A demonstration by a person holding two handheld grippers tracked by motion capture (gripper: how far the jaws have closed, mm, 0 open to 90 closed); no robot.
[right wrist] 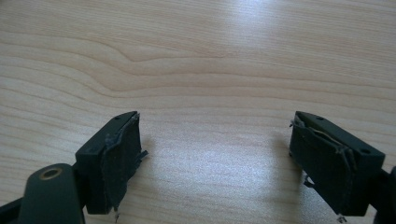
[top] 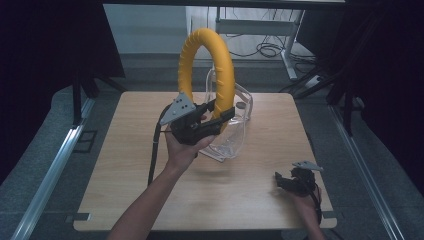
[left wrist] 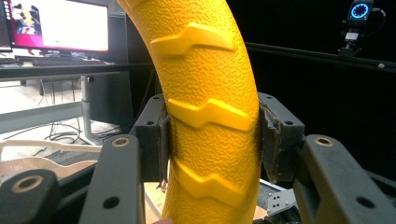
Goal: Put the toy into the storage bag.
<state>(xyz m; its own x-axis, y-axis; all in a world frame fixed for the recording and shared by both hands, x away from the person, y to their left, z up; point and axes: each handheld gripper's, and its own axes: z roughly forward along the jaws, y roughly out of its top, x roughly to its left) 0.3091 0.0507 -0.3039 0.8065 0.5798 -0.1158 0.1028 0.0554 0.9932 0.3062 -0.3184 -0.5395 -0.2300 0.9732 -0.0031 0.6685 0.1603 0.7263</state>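
the left gripper [top: 220, 116] is squeezed tight on the yellow ring [top: 207, 70], holding it up over the table [top: 130, 195], and it could slip and drop on the clear box [top: 235, 135], while the right gripper [top: 286, 181] rests wide open.

Yellow ring [left wrist: 210, 116] cut off top and bottom in left gripper view; clear plastic container [top: 235, 132] behind ring partly hidden, shape unclear; right hand [top: 305, 205] below-right of ring cropped at edge

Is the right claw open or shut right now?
Open. The right claw has its jaws wide apart over bare wooden table, nothing between them.
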